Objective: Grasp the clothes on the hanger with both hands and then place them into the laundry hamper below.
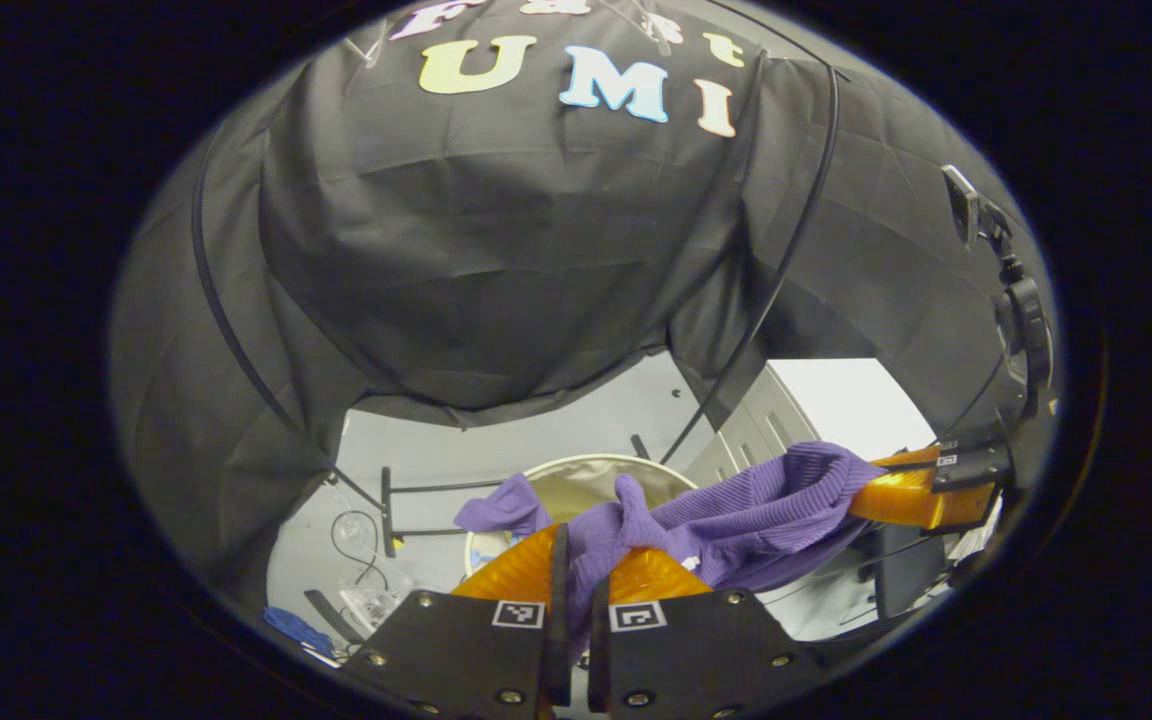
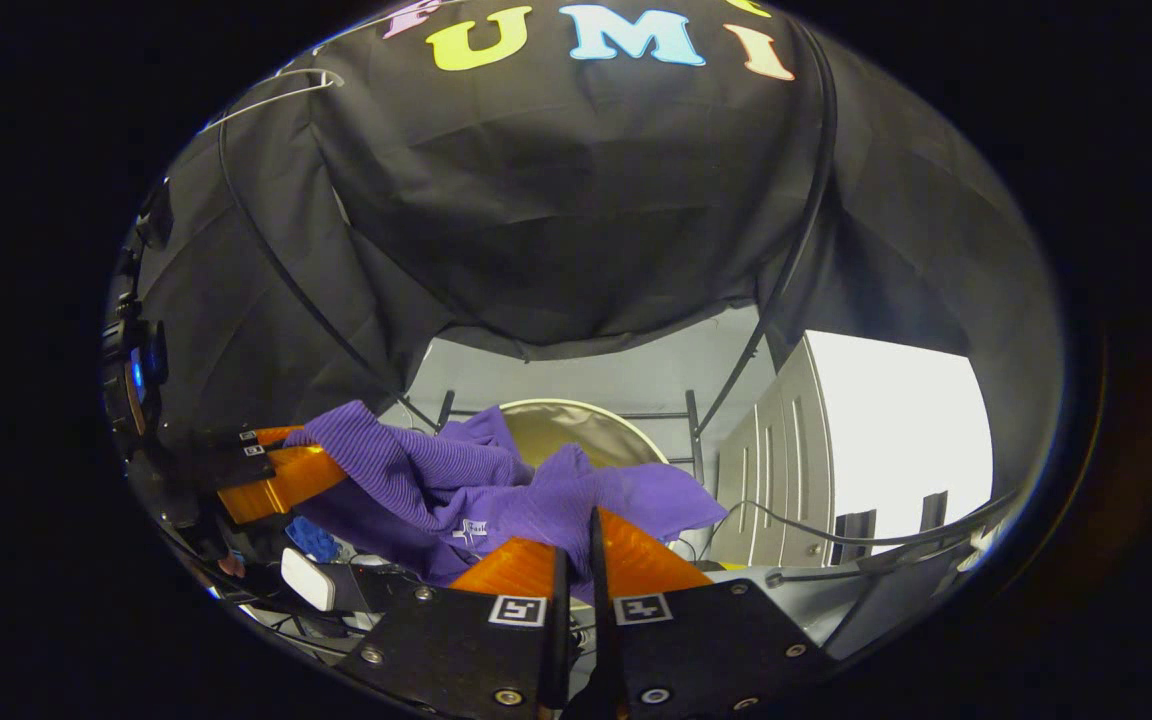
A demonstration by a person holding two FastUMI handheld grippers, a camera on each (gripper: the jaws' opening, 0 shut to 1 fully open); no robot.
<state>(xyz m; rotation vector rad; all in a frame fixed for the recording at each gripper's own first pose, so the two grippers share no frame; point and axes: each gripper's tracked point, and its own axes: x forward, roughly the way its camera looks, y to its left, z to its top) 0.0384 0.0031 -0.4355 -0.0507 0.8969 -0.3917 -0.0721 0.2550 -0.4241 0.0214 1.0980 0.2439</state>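
A purple ribbed garment (image 1: 736, 505) hangs stretched between my two grippers above the round laundry hamper (image 1: 591, 472). In the left gripper view my left gripper (image 1: 581, 560) is shut on a bunch of the purple cloth, and my right gripper (image 1: 891, 485) grips the other end at the right. In the right gripper view my right gripper (image 2: 576, 555) is shut on the garment (image 2: 476, 485), while the left gripper (image 2: 281, 470) holds the far end at the left. The hamper (image 2: 576, 425) with its pale lining sits just behind and below the cloth.
A black metal rack frame (image 1: 416, 490) stands on the pale floor around the hamper. A thin wire hanger (image 2: 276, 90) shows at the top left against the booth wall. Grey cabinets (image 2: 786, 450) stand to the right. Cables and small clutter (image 1: 361, 590) lie on the floor.
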